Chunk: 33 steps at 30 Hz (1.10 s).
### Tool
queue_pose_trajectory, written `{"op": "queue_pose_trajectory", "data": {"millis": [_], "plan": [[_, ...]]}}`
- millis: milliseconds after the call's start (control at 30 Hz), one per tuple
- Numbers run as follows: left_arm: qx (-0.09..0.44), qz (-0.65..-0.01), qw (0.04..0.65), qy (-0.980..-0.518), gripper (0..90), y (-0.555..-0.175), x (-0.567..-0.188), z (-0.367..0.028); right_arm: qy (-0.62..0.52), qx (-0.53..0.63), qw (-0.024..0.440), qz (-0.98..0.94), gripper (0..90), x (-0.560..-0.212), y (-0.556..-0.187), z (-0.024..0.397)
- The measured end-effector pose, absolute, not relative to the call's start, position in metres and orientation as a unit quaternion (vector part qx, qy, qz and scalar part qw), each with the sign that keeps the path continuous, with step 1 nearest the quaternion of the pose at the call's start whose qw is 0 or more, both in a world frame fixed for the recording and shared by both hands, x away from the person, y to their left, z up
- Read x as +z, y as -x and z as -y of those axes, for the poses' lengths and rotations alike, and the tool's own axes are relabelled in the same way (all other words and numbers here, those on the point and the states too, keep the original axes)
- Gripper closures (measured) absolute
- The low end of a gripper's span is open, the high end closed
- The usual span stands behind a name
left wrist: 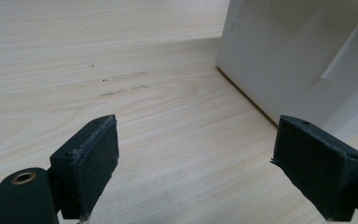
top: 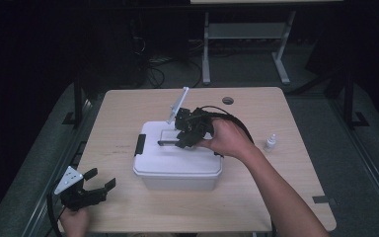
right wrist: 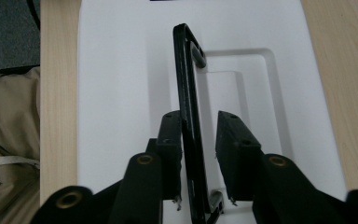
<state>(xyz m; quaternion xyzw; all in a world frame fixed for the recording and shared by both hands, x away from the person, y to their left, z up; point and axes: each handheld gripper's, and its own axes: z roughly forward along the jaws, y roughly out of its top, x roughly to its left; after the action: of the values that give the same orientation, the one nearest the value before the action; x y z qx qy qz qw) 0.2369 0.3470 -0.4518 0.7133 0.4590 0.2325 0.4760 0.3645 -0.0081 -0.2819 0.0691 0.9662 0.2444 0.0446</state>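
A white plastic box (top: 177,170) with a flat lid (right wrist: 116,93) stands mid-table. Its thin black handle (right wrist: 186,70) is raised on edge above the lid's recess. My right gripper (right wrist: 199,140) hangs over the lid with the handle between its jaws. One pad (right wrist: 171,140) touches the handle and the other stands a little off it, so the jaws are open. In the high view the right gripper (top: 181,142) sits on top of the box. My left gripper (top: 101,178) rests near the table's front left corner, open wide and holding nothing, with the box wall (left wrist: 298,56) ahead of it.
A small white dropper bottle (top: 271,143) stands right of the box. A black latch (top: 139,144) clips the box's left side. A cable hole (top: 228,100) is in the table's far edge. A person's trouser leg (right wrist: 9,140) lies beyond the table edge.
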Motion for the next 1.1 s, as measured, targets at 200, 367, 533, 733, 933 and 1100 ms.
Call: {"op": "queue_pose_trajectory", "data": {"millis": [200,367,533,733,933,1100], "plan": [[0.232,-0.46,0.477,-0.712,13.0,-0.237,-0.452,-0.348,-0.063,0.243,0.04,-0.967,76.9,-0.28,-0.37,0.006],[0.234,-0.459,0.478,-0.712,13.0,-0.236,-0.451,-0.348,-0.064,0.246,0.034,-0.967,80.4,-0.279,-0.375,0.007],[0.233,-0.459,0.478,-0.712,13.0,-0.236,-0.451,-0.348,-0.065,0.253,0.025,-0.965,81.3,-0.279,-0.379,0.01],[0.232,-0.459,0.476,-0.713,13.0,-0.236,-0.452,-0.348,-0.062,0.252,0.018,-0.966,81.9,-0.279,-0.383,0.009],[0.231,-0.46,0.477,-0.712,13.0,-0.236,-0.452,-0.348,-0.061,0.256,0.01,-0.965,82.5,-0.279,-0.385,0.01],[0.232,-0.462,0.475,-0.712,13.0,-0.237,-0.452,-0.347,-0.06,0.256,0.009,-0.965,82.8,-0.279,-0.386,0.01]]}}
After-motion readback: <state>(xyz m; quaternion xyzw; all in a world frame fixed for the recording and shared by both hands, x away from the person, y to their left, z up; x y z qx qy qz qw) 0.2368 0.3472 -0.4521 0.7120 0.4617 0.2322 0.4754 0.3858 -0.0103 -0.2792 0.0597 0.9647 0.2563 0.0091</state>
